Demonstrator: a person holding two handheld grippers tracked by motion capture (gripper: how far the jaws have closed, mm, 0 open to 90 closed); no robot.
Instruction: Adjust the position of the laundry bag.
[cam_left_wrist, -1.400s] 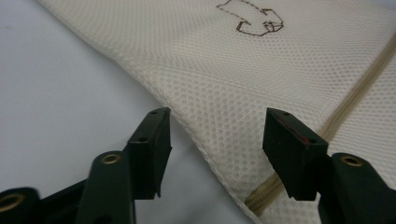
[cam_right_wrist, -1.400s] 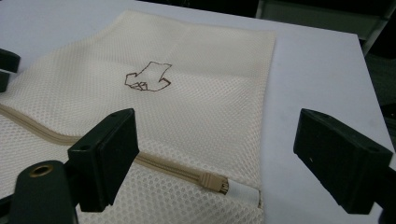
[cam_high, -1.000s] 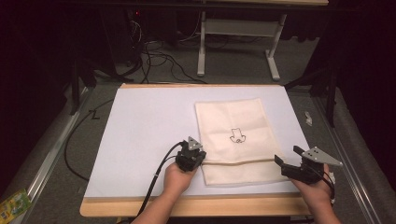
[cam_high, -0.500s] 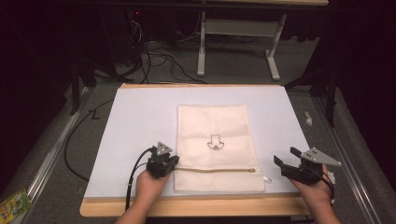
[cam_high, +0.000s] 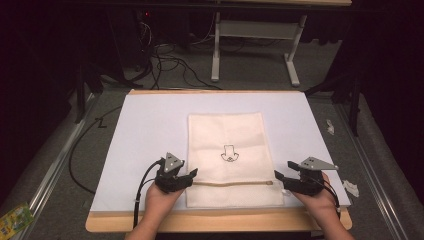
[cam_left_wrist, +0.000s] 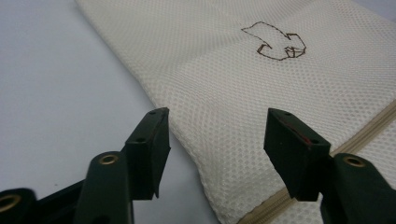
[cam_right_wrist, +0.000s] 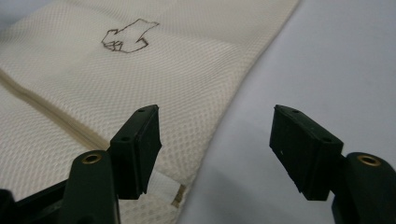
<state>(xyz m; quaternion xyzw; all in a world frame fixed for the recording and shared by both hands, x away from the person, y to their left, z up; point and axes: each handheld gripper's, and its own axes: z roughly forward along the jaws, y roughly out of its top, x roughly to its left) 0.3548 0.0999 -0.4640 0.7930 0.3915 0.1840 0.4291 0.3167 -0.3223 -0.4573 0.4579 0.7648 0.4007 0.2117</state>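
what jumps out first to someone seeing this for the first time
A cream mesh bag lies flat in the middle of the white mat, a small brown outline stitched at its centre and a zip running across its near end. The left gripper and right gripper flank the zip's two ends, jaws open, holding nothing.

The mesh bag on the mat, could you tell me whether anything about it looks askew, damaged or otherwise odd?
Nothing stands out. The mesh bag lies flat and square on the white mat, its zipper running straight and apparently closed. No tear shows in the weave. Both sets of jaws stand open at its side edges.
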